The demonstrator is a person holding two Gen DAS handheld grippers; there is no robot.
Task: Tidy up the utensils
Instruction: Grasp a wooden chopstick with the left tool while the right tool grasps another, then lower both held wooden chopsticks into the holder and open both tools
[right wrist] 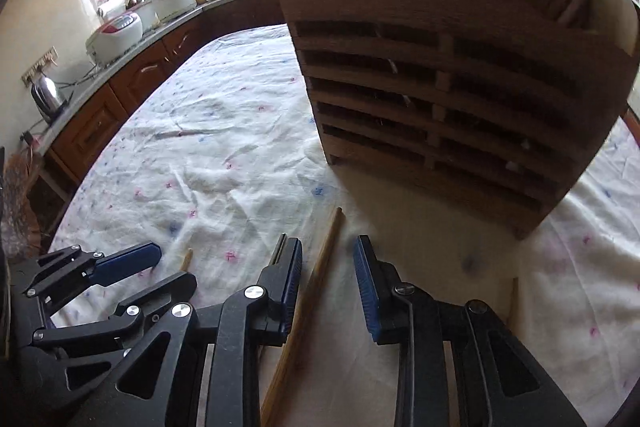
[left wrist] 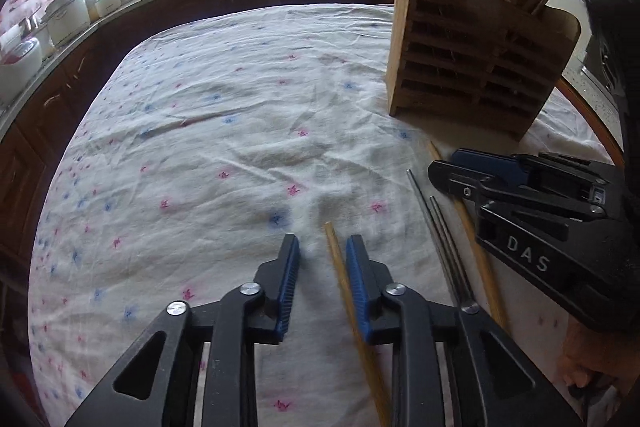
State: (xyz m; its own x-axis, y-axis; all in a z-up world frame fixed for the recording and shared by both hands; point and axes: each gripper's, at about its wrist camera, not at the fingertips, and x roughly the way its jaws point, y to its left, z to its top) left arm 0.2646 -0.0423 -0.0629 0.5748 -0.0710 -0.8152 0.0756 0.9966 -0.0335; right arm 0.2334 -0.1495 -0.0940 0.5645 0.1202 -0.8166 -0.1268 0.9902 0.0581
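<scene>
Chopsticks lie loose on the tablecloth (left wrist: 224, 99) just short of the wooden holder (left wrist: 472, 59) by its far right corner, so you straddle one each: left gripper (left wrist: 323, 283) and right gripper (right wrist: 328, 283), jaws parted, neither clamping.

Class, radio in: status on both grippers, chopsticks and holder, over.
Left gripper open around a wooden chopstick. Right gripper open around another. Wooden holder ahead, path unobstructed.
</scene>
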